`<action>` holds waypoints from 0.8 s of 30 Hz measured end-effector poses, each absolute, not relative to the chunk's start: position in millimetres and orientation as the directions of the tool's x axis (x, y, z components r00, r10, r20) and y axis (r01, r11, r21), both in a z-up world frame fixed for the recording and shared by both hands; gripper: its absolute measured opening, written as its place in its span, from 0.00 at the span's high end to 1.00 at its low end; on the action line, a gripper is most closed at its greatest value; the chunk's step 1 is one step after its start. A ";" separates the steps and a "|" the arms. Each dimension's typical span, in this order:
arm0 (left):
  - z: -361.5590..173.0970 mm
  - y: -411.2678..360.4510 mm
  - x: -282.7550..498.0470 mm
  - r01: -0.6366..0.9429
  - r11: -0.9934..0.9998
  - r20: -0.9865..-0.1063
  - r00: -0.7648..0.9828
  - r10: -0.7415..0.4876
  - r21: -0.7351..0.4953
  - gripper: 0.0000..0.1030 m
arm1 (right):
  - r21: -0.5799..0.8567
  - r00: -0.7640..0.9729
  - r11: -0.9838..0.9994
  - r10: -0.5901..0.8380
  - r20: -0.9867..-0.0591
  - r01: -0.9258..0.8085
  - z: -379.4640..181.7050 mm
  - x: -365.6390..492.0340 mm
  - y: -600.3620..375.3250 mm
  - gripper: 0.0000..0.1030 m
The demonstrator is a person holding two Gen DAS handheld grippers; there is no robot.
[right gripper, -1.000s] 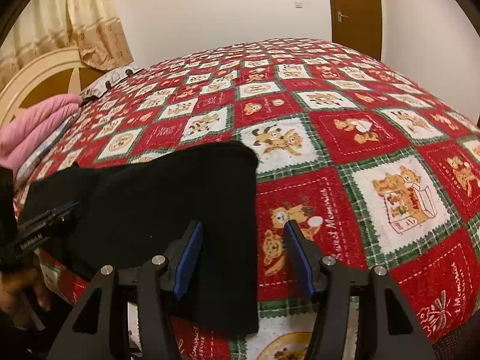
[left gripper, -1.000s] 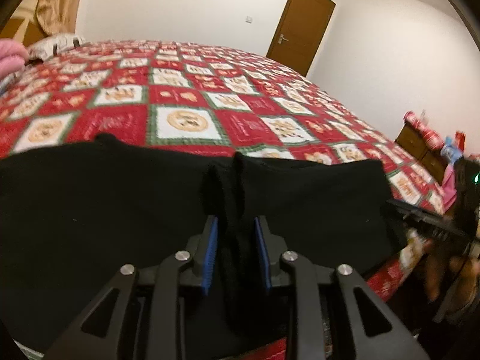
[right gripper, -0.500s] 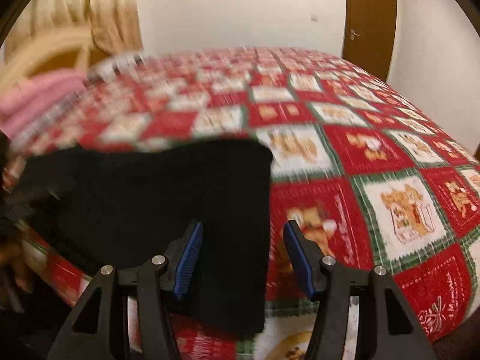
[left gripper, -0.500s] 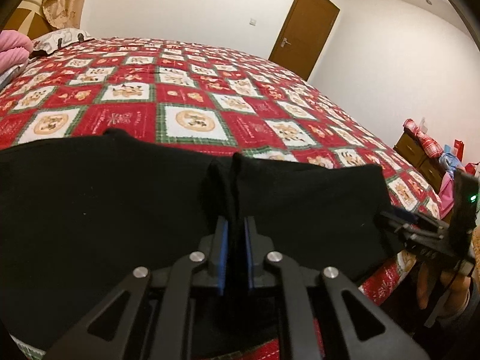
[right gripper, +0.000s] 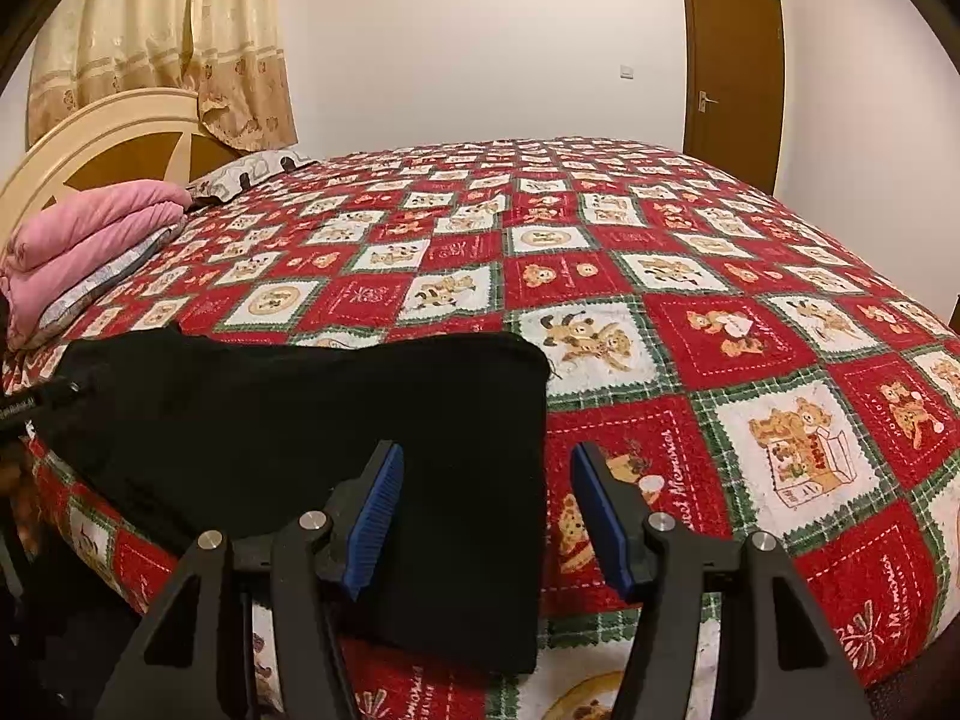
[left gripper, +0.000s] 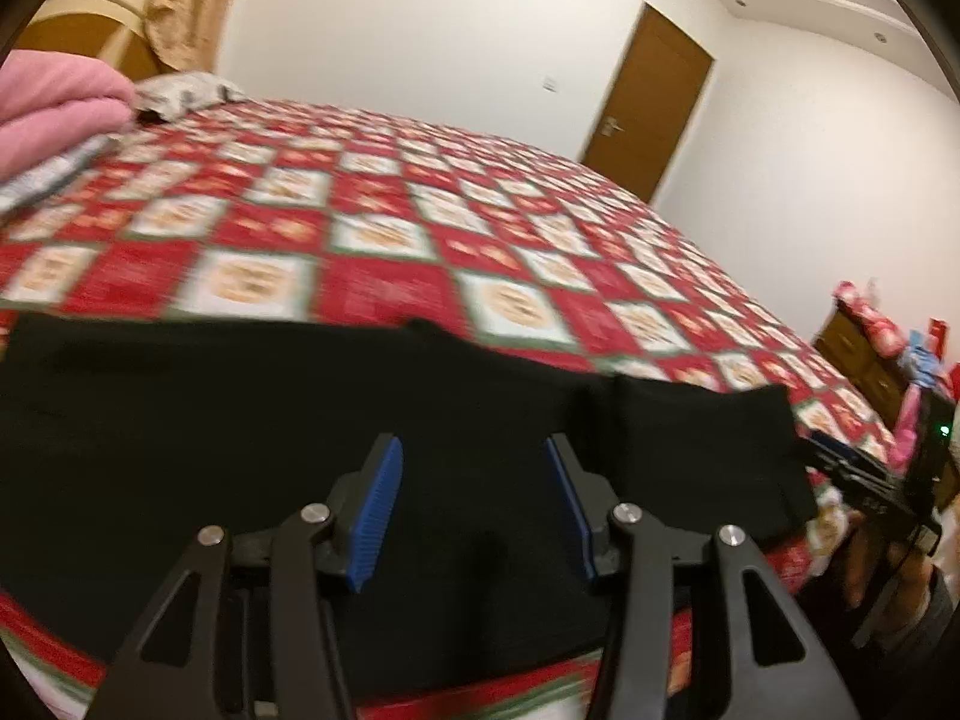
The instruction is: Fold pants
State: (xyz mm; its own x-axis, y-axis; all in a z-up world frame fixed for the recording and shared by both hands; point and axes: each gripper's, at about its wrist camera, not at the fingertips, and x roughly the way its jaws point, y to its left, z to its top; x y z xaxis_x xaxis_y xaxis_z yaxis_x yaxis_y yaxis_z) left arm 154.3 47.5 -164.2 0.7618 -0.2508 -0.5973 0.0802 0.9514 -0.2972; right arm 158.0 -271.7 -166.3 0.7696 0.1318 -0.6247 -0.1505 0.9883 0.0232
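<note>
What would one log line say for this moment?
left tool: opening, above black pants, gripping nothing | right tool: open over pants edge | pants: flat on bed quilt

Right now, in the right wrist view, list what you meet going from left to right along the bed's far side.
Pink folded blanket → patterned pillow → red bear-print bedspread → brown door.

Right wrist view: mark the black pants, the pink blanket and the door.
black pants [right gripper: 312, 420], right wrist view, middle of the flat cloth
pink blanket [right gripper: 90, 240], right wrist view, folded stack's side
door [right gripper: 735, 78], right wrist view, middle of the panel
</note>
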 end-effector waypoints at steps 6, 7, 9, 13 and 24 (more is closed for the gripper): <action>-161.7 122.3 138.5 -0.106 0.985 -0.647 0.763 -0.006 -0.134 0.34 | 0.006 0.800 0.980 0.166 -0.577 -0.199 -160.0 147.1 -261.7 0.42; -161.2 130.7 134.4 -0.135 0.986 -0.649 0.760 0.039 -0.098 0.30 | 0.001 0.804 0.978 0.174 -0.568 -0.211 -159.1 145.1 -259.0 0.42; -161.8 143.8 127.3 -0.167 0.985 -0.647 0.756 0.099 -0.044 0.26 | -0.012 0.810 0.972 0.187 -0.556 -0.233 -158.5 141.4 -253.6 0.41; -169.8 166.4 121.5 -0.213 0.977 -0.657 0.739 0.149 -0.018 0.26 | -0.042 0.806 0.966 0.187 -0.562 -0.254 -163.0 138.3 -242.4 0.41; -197.3 190.9 120.9 -0.253 0.965 -0.677 0.723 0.137 -0.075 0.19 | -0.042 0.796 0.961 0.200 -0.571 -0.272 -169.5 139.6 -235.6 0.40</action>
State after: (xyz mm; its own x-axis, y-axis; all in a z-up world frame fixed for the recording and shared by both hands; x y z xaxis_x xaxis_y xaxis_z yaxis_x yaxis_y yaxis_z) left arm 120.9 190.9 -197.3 0.7235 0.1371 -0.6766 -0.2527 0.9647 -0.0747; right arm 139.6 -235.6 -169.5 0.7961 0.2001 -0.5711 -0.2718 0.9614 -0.0421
